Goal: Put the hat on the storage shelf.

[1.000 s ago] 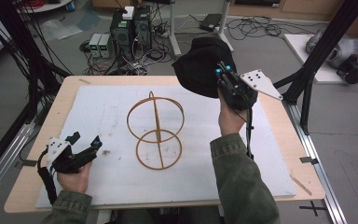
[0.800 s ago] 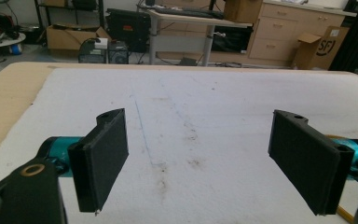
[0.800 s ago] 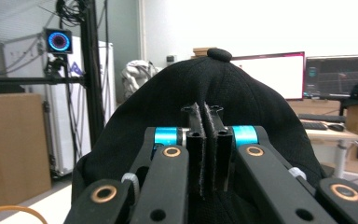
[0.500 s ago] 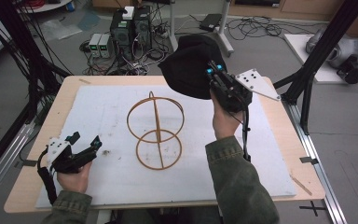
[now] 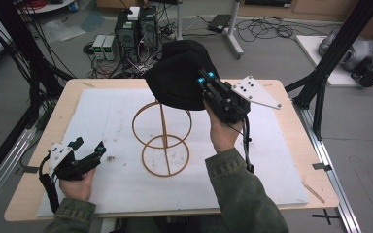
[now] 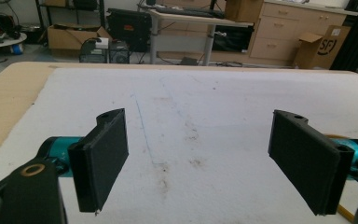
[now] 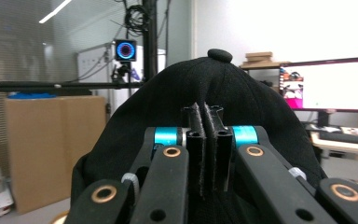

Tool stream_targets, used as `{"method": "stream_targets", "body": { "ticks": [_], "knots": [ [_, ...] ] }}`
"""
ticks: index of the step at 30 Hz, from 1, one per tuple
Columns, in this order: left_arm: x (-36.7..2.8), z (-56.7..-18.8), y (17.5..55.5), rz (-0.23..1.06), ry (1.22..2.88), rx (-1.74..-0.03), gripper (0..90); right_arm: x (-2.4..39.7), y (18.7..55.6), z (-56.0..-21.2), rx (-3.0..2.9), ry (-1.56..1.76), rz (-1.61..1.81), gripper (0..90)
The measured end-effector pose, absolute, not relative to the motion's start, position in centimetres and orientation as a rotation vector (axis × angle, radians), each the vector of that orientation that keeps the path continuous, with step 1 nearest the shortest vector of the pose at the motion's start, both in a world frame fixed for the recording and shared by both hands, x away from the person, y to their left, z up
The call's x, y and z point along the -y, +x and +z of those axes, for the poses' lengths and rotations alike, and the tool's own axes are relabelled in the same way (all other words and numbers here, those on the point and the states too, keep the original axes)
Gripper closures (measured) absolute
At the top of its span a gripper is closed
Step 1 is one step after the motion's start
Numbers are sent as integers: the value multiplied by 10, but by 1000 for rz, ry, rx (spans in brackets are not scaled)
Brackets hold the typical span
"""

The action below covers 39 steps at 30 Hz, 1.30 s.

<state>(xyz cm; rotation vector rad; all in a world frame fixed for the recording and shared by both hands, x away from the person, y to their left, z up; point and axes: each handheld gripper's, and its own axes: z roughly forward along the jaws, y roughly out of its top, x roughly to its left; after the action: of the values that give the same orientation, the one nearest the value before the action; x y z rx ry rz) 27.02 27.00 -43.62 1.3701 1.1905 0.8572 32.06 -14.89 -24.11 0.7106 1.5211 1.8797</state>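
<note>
Since a second ago the right gripper (image 5: pixel 205 83) has carried the black cap (image 5: pixel 178 80) leftward in the high view, from off to the side of the wire hat stand (image 5: pixel 162 138) to directly over its upper ring; the left gripper (image 5: pixel 88 154) has not shifted.

In the right gripper view the two jaws are pinched together with a fold of the cap's fabric between them, the crown button (image 7: pixel 220 54) showing above. The cap hangs in the air, its lower edge just above the stand's top hoop, perhaps brushing it; I can't tell which. The left gripper rests on the white mat (image 5: pixel 272 160), well off to the left of the stand, its jaws spread wide with nothing between them.

The cap looks light and soft: it droops and bunches around the pinch, so it likely swings and folds rather than holding shape. A grip on gathered cloth near the back rim seems safe enough, since the fabric is not slippery. The stand looks like thin wire, probably light and easy to tip, so the free gripper steadying its lower ring near the base would make sense.
</note>
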Motion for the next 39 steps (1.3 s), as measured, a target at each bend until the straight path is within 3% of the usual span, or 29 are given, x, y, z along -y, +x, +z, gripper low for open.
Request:
{"method": "stream_targets", "body": {
  "ticks": [17,39],
  "knots": [
    [-270,-436,270,861,1371,-1187,200,144,311,-248,-1603,674,1996,884],
    [-268,-438,272,832,1378,-1184,200,122,299,-291,-1779,638,1972,884]
  ]
}}
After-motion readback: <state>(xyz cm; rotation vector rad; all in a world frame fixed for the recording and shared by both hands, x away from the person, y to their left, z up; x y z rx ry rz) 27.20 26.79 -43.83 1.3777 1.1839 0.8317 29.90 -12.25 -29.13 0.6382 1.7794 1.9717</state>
